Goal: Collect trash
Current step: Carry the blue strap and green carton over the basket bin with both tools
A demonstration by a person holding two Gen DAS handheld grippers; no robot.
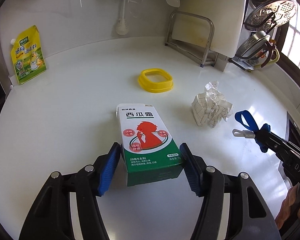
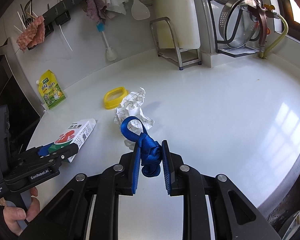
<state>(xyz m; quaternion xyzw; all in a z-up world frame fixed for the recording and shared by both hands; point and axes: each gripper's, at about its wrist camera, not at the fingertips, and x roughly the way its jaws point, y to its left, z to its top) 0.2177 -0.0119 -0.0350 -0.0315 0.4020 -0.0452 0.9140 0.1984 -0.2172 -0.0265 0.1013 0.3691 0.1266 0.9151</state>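
Note:
My left gripper (image 1: 150,152) is shut on a white, green and red medicine box (image 1: 148,140), both blue pads against its sides; the box looks to rest on the white counter. It shows in the right wrist view (image 2: 74,136) too. My right gripper (image 2: 151,150) is shut on a knotted blue strap (image 2: 148,148) whose loop sticks forward, with a small white clip (image 1: 242,133) hanging from it. Crumpled printed paper (image 1: 211,106) lies just beyond the strap, also in the right wrist view (image 2: 134,106). A yellow plastic ring (image 1: 155,80) lies further back.
A yellow-green seasoning pouch (image 1: 28,56) leans on the back wall at left. A metal rack (image 1: 192,38) with a white board, steel strainers (image 2: 240,20), a bottle brush (image 2: 108,42) and hanging cloths (image 2: 96,6) line the back. The counter's right edge (image 2: 298,160) drops off.

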